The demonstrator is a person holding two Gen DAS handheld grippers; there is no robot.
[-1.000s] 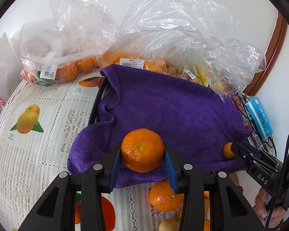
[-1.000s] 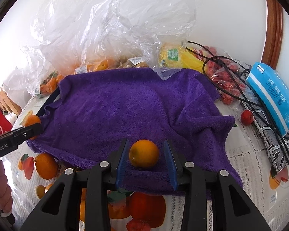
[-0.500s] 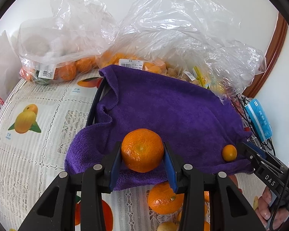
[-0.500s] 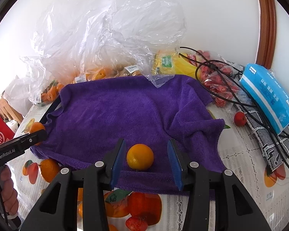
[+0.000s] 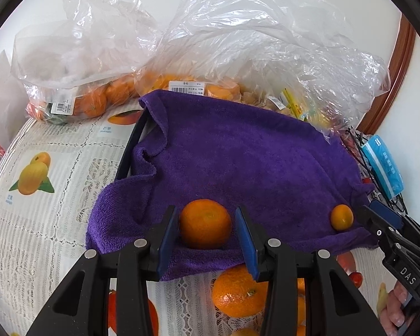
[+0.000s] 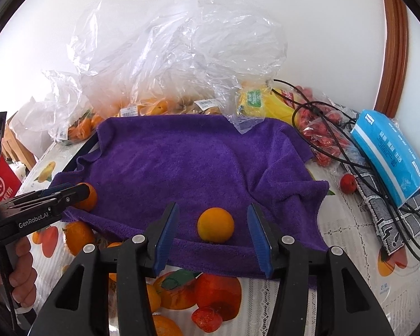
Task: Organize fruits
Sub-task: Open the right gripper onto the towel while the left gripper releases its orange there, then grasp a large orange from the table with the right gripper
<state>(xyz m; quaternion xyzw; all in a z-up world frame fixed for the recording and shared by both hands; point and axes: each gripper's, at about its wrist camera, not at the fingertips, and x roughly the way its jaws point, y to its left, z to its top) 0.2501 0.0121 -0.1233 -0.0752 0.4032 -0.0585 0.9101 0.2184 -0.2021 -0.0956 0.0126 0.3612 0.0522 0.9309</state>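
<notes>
The left gripper [image 5: 207,233] stands with its jaws apart on either side of a mandarin [image 5: 205,223], which rests on the front edge of the purple towel [image 5: 237,154]; a narrow gap shows on the right side, while contact on the left pad cannot be ruled out from this angle. The right gripper [image 6: 214,236] is likewise spread, well clear of the small orange fruit [image 6: 215,224] lying between its fingers at the towel's front edge, nearer the right corner. The towel is draped over a dark tray [image 5: 131,145], probably to cushion the fruit and stop it rolling. Both fruits sit apart from each other along the same edge, which suggests a row is being laid out. Loose mandarins [image 5: 237,294] remain on the fruit-print tablecloth [image 5: 56,196] in front of the towel, and more stay in clear plastic bags [image 5: 98,56] along the far edge. Judged stage: release of both pieces, with further fruit left to place.
</notes>
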